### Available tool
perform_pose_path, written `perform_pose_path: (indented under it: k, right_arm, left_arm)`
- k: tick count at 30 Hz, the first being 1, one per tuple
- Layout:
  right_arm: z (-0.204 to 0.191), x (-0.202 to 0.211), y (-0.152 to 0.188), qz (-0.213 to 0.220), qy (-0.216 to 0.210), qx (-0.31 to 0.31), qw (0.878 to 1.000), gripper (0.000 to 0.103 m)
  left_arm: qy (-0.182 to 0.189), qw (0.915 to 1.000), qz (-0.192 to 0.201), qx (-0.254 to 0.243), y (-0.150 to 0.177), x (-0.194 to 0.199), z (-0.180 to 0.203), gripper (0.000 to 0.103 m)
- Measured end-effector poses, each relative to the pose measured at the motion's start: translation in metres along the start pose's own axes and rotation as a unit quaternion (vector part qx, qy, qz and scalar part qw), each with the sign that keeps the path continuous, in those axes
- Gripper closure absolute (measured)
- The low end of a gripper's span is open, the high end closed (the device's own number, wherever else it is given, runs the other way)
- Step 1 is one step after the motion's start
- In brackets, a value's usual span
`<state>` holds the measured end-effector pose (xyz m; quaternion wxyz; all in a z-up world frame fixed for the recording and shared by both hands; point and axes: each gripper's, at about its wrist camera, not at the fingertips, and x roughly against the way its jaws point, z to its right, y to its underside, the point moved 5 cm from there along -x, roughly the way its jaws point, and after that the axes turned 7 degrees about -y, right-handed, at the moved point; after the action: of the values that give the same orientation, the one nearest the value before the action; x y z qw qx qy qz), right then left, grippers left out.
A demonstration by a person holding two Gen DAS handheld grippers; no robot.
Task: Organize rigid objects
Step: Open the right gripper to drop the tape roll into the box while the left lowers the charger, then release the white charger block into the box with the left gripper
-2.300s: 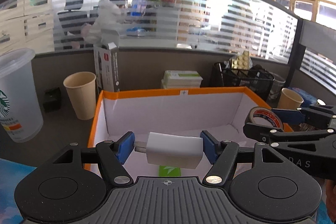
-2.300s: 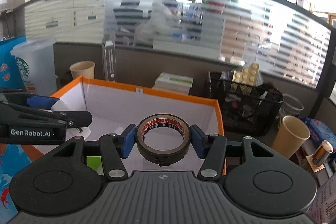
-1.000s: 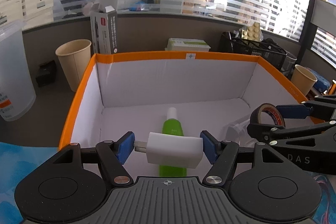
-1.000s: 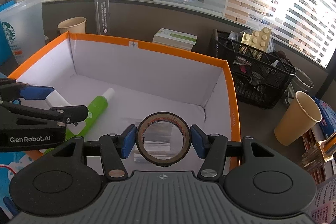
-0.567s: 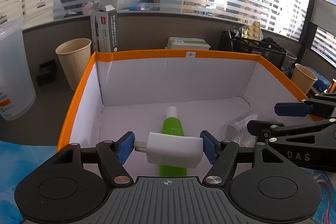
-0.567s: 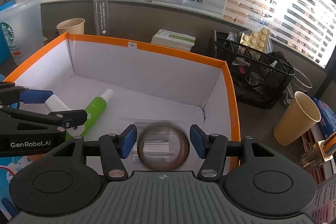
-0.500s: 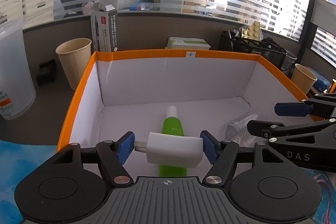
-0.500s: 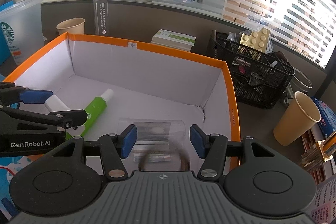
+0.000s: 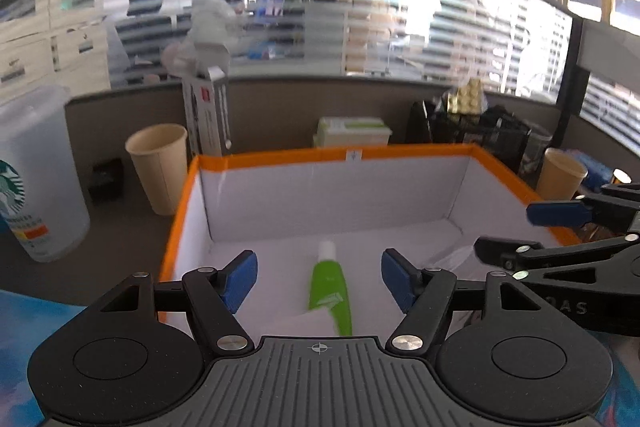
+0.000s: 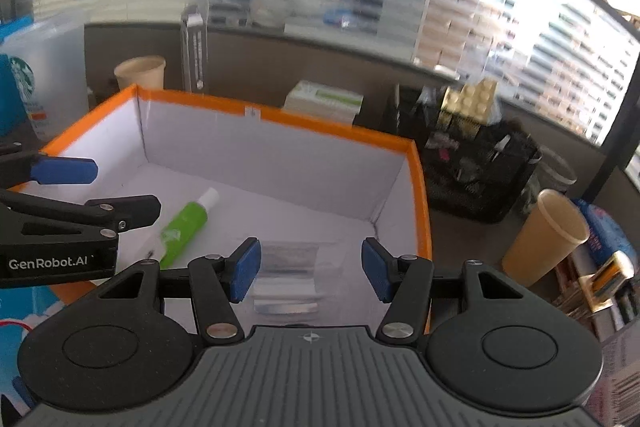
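Observation:
An orange-rimmed white box [image 9: 400, 151] [image 10: 340, 133] stands in front of both grippers. Inside lie a green tube [image 9: 330, 287] [image 10: 185, 229] and a clear plastic case [image 10: 286, 277]. A white block [image 9: 304, 323] lies low in the box just under my left gripper [image 9: 319, 281], which is open and empty over the box's near side. My right gripper [image 10: 311, 269] is open and empty above the clear case. The tape roll is not visible. Each gripper shows at the edge of the other's view.
Paper cups [image 9: 158, 167] [image 10: 548, 235], a large Starbucks cup [image 9: 36, 179], a tall carton [image 9: 206, 115], a flat green-white box [image 10: 326, 101] and a black mesh basket [image 10: 476, 175] surround the box on the grey desk.
The right gripper opened and dropped the tape roll into the box. The left gripper then opened and let the white block fall. Both grippers have tilted upward.

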<state>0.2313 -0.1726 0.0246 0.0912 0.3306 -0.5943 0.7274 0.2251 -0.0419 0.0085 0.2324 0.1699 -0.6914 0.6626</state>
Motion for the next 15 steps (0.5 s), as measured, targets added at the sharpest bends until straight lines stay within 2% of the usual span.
perform_pose_path:
  k: [1, 3, 5, 6, 9, 12, 15]
  right_arm:
    - [-0.002, 0.009, -0.003, 0.016, 0.004, 0.006, 1.000, 0.046]
    - [-0.008, 0.032, -0.008, 0.053, 0.010, 0.021, 0.998, 0.026]
    - [-0.015, 0.054, -0.009, 0.087, 0.021, 0.040, 0.995, 0.016]
    - [-0.019, 0.064, -0.009, 0.100, 0.028, 0.050, 0.993, 0.016]
    - [-0.030, 0.090, -0.003, 0.128, 0.034, 0.071, 0.989, 0.012]
    - [-0.039, 0.109, 0.012, 0.150, 0.020, 0.075, 0.986, 0.001]
    - [-0.040, 0.114, 0.032, 0.142, -0.007, 0.056, 0.988, 0.000]
  left_arm:
    - [0.001, 1.0000, 0.004, 0.004, -0.002, 0.006, -0.002, 0.034]
    - [0.001, 0.9998, 0.015, 0.013, -0.004, 0.019, -0.008, 0.033]
    - [-0.001, 0.9995, 0.026, 0.014, -0.004, 0.032, -0.014, 0.029]
    - [-0.003, 0.9994, 0.032, 0.015, -0.003, 0.039, -0.016, 0.025]
    - [-0.008, 0.9989, 0.042, 0.018, 0.003, 0.055, -0.024, 0.024]
    - [-0.010, 0.9990, 0.039, 0.022, 0.015, 0.065, -0.032, 0.019]
    - [-0.017, 0.9992, 0.029, 0.021, 0.034, 0.070, -0.040, 0.019]
